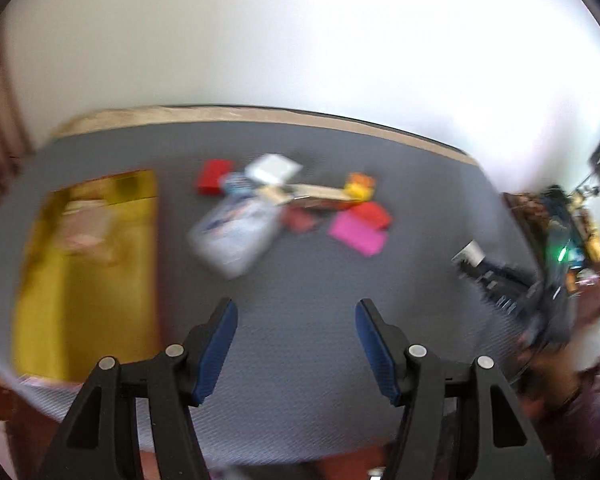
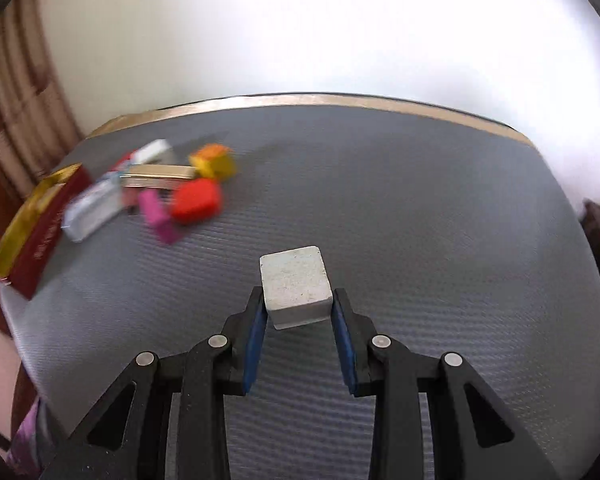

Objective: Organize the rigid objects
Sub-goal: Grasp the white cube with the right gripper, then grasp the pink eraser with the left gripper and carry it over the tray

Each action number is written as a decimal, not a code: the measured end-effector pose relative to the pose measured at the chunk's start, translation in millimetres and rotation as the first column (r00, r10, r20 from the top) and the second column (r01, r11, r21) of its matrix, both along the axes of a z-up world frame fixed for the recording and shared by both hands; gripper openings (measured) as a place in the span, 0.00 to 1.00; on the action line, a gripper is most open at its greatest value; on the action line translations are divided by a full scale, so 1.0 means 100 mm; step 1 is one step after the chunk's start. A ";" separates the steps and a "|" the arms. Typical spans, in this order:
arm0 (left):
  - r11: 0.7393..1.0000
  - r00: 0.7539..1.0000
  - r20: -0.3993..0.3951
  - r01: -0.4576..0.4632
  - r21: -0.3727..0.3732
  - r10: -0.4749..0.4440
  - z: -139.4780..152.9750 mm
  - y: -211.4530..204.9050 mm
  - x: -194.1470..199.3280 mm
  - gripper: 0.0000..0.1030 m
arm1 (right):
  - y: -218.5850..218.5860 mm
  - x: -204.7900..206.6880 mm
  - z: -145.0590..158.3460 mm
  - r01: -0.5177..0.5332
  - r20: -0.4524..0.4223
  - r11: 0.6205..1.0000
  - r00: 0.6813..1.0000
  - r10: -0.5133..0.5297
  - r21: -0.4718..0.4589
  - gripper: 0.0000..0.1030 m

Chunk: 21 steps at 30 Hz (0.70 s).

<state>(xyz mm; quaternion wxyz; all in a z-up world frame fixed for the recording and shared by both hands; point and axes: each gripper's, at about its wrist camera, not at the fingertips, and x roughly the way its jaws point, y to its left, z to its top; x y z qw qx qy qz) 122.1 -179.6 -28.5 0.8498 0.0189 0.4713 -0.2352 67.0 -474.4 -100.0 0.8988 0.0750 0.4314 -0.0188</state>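
1. Between the blue pads of the right tool (image 2: 299, 307) sits a pale grey cube (image 2: 295, 285), clamped from both sides and held above the grey mat (image 2: 420, 208) of the counter.
2. Both pads touch the cube's side faces; its top and front faces are bare and speckled.
3. Left of the cube and well apart from it, toward the far left of the mat, lies a blurred heap of small things: a red block (image 2: 197, 201), a yellow-orange block (image 2: 214, 161), a magenta piece (image 2: 156, 210), a flat tan box (image 2: 158, 176) and a clear plastic case (image 2: 90, 210).
4. A long red box with gold trim (image 2: 40, 232) lies at the mat's left edge, just beside the heap.
5. From the left wrist view, the left tool (image 1: 296, 340) is spread wide with nothing between its pads, hovering above bare mat at the near side.
6. That view is blurred, yet the same heap shows ahead of the left tool at mid-mat, with a pink piece (image 1: 358, 233) and a white square item (image 1: 274, 169) among it.
7. A gold tray-like box (image 1: 92, 276) lies to the left of the heap, well apart from the left tool.
8. Dark cluttered gear (image 1: 556, 248) stands past the mat's right edge, too smeared to identify.
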 end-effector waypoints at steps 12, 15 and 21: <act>0.987 0.926 -0.361 -0.147 -0.063 0.114 -0.68 -0.92 1.17 0.61 | -0.38 -0.17 -0.14 0.059 0.045 0.991 0.997 -0.065 0.121 0.29; 0.985 0.910 -0.394 -0.164 -0.052 0.131 -0.78 -0.98 1.23 0.61 | -0.40 -0.20 -0.13 0.044 0.053 0.988 0.997 -0.052 0.147 0.29; 0.984 0.900 -0.406 -0.179 -0.013 0.158 -0.89 -1.11 1.30 0.61 | -0.42 -0.22 -0.12 0.022 0.064 0.985 0.997 -0.033 0.170 0.29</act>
